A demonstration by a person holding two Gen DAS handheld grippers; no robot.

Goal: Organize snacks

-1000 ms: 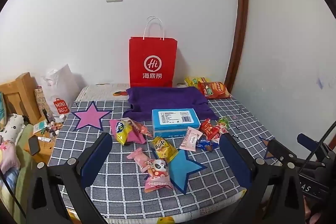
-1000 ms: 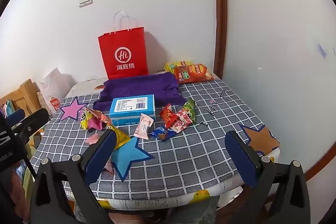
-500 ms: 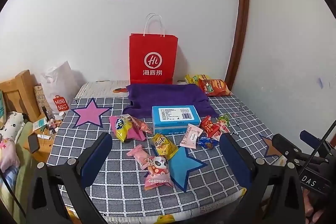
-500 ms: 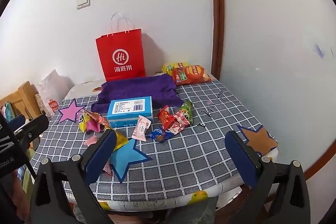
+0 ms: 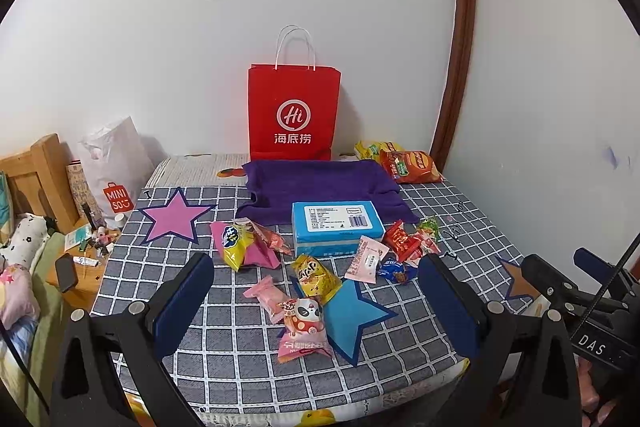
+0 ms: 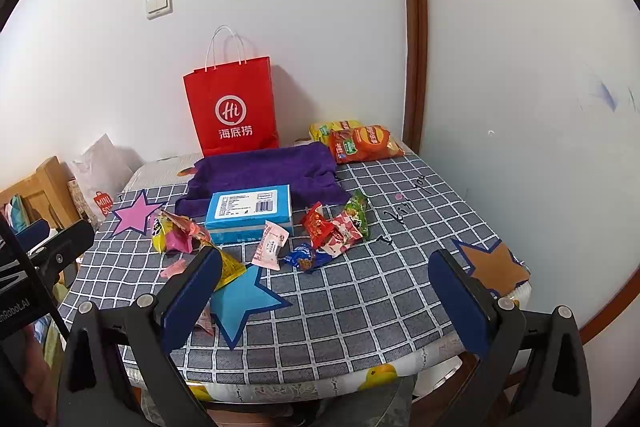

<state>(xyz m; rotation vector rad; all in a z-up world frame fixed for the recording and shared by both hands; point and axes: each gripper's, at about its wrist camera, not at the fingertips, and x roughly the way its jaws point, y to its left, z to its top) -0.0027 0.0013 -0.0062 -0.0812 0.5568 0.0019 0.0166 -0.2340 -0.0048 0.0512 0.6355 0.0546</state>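
White-walled room, checked tablecloth point(image 5: 420, 339) strewn with snacks point(image 5: 316, 277); both grippers' jaws wide apart, empty.

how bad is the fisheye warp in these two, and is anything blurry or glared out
Left wrist view: the door frame bows, corners go black, the snacks are sharp. Right wrist view: same bowing, the red bag leans and casts a soft shadow on the wall; no glare.
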